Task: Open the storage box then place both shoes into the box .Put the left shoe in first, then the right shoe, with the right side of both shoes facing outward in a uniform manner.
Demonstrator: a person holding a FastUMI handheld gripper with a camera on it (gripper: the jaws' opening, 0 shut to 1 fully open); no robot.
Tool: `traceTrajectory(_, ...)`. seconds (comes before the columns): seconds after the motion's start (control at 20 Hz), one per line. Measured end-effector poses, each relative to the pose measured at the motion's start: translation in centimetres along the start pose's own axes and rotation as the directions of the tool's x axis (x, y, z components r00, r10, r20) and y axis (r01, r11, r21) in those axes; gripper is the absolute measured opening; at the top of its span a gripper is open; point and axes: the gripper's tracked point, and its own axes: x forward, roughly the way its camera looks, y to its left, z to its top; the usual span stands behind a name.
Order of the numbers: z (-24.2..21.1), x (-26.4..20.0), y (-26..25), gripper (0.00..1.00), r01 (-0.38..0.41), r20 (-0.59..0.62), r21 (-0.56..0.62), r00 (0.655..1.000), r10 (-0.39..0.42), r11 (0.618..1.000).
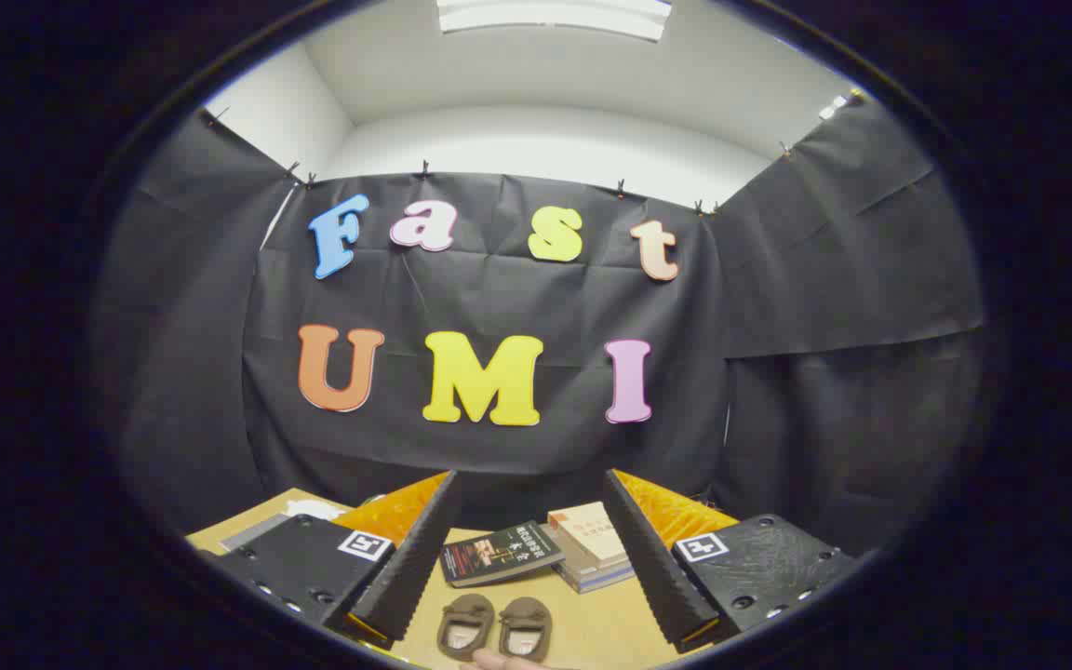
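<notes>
Two small brown shoes [494, 628] stand side by side on the wooden table [606, 623], toes pointing away from me, the left shoe [466, 625] beside the right shoe [526, 628]. They lie low between my two fingers. My gripper [530, 484] is open and held above the table, with nothing between its black ribbed fingers [410, 568]. A person's fingertip [499, 661] touches the near edge of the shoes.
Beyond the shoes lie a dark book [499, 552] and a stack of two or three pale books [592, 549]. Papers [299, 512] lie on the table at the far left, partly behind my left finger's mount. Black cloth walls close the booth behind.
</notes>
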Motion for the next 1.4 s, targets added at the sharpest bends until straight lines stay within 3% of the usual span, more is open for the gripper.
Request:
traceTrajectory(0.6, -3.3, 2.5, 2.3, 0.95, -0.072, -0.061, 0.023, 0.995, 0.073, 0.997)
traceTrajectory(0.9, -8.3, 5.4, 5.9, 0.95, -0.156, -0.165, 0.066, 0.972, 0.165, 0.986)
traceTrajectory(1.05, -13.4, 7.1, 9.9, 0.95, -0.234, -0.286, 0.127, 0.922, 0.261, 0.964)
traceTrajectory(1.15, -16.8, 8.1, 13.0, 0.95, -0.275, -0.368, 0.194, 0.869, 0.33, 0.942)
traceTrajectory(1.4, -24.4, 9.7, 22.1, 0.96, -0.353, -0.535, 0.388, 0.666, 0.52, 0.852)
